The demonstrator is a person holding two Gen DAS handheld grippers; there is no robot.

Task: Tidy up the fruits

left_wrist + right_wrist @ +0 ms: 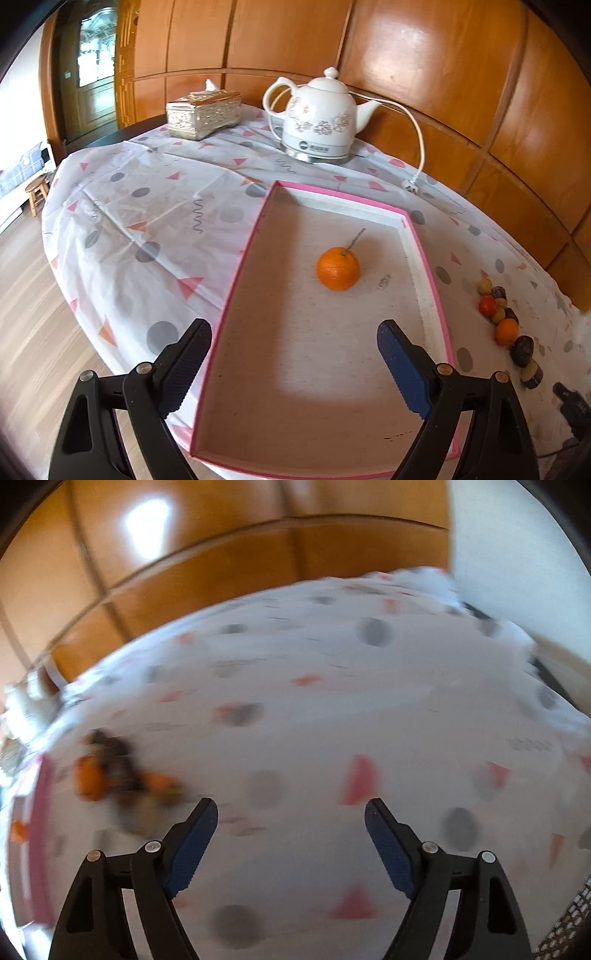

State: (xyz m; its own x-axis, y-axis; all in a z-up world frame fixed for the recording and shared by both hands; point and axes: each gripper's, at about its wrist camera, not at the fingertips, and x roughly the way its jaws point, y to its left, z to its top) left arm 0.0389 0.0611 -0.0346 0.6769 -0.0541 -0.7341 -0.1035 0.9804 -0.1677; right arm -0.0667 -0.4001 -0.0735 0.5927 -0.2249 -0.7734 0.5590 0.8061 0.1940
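Note:
An orange (338,268) with a thin stem lies alone inside a shallow pink-edged tray (242,258). My left gripper (294,339) hovers over the tray's near half, open, with nothing between its fingers. To the tray's right, a row of small fruits (506,321), orange, red, yellow and dark ones, lies on the tablecloth. The right wrist view is blurred: my right gripper (291,818) stands open and empty over bare cloth, and the pile of fruits (122,775) sits up and to the left of its left finger. A strip of the pink tray (40,812) shows at that view's left edge.
A white floral kettle (321,118) on its base stands at the back, its cord and plug (413,181) trailing toward the tray's far right corner. A silver tissue box (203,115) sits at the back left. Wood panelling backs the round table (147,206); floor lies to the left.

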